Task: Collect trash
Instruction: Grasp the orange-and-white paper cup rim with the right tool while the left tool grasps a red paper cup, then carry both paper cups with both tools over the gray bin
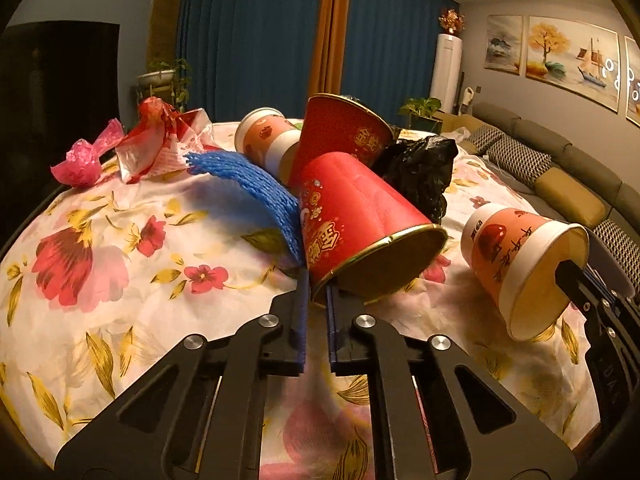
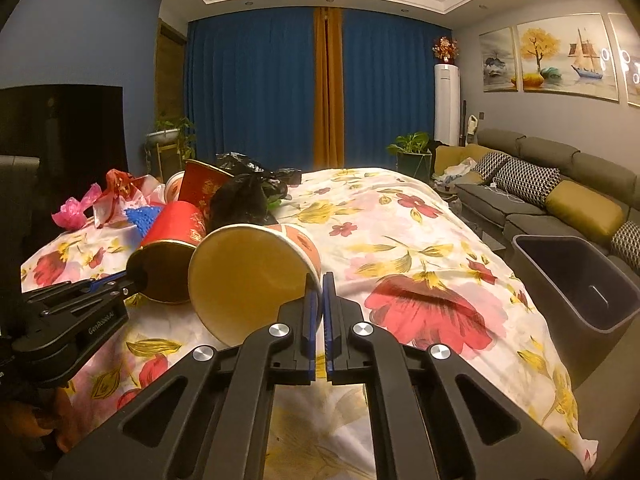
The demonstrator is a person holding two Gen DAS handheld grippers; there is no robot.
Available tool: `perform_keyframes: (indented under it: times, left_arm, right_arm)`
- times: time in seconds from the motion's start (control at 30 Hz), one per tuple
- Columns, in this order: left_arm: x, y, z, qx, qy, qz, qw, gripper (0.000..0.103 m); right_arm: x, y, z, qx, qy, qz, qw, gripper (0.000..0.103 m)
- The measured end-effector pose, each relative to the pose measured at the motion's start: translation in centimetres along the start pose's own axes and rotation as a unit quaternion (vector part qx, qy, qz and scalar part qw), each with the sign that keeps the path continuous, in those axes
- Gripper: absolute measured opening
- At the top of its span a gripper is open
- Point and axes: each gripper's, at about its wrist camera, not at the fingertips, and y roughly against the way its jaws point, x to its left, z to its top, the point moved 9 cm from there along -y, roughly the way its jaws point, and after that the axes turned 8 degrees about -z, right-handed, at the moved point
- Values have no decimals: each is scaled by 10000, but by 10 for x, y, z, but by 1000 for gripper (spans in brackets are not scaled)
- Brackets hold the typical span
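Note:
My left gripper [image 1: 318,292] is shut on the rim of a red paper cup [image 1: 360,224] lying on its side on the flowered cloth; the cup also shows in the right wrist view [image 2: 172,232]. My right gripper [image 2: 319,284] is shut on the rim of an orange-and-white paper cup [image 2: 248,276], also seen at the right of the left wrist view [image 1: 520,264]. Behind lie another red cup [image 1: 340,128], another orange cup [image 1: 264,140], a blue foam net [image 1: 248,188], a black plastic bag [image 1: 420,172], and red and pink wrappers [image 1: 152,140].
A dark grey bin [image 2: 576,280] stands on the floor right of the cloth-covered table [image 2: 400,240]. A grey sofa [image 2: 560,192] with cushions runs along the right wall. Blue curtains, potted plants and a dark TV screen are behind.

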Motion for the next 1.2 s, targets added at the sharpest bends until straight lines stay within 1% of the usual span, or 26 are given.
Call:
perform_keyframes:
  times: [0.1,0.3,0.43,0.7,1.2]
  left_arm:
    - [-1,3,2,-44,-3,6,10000,3]
    - [-5,16,6,-249,-55,24,9997,3]
    - [-8,27,10,-386,-66,-33,9992,2]
    - [-22,47,16,-605,-145,-232,9978,2]
    - [-59,59,26,-774,-390,-556,9947,2]
  right_arm:
    - [-2,3,1,-34,-6,-12,10000,4]
    - [-8,8,3,-68,-59,-46,9999,4]
    - [-13,13,5,-107,-91,-81,9999,4]
    - [-21,21,8,-160,-147,-133,9997,4]
    - [-45,43,21,-378,-288,-363,9982,4]
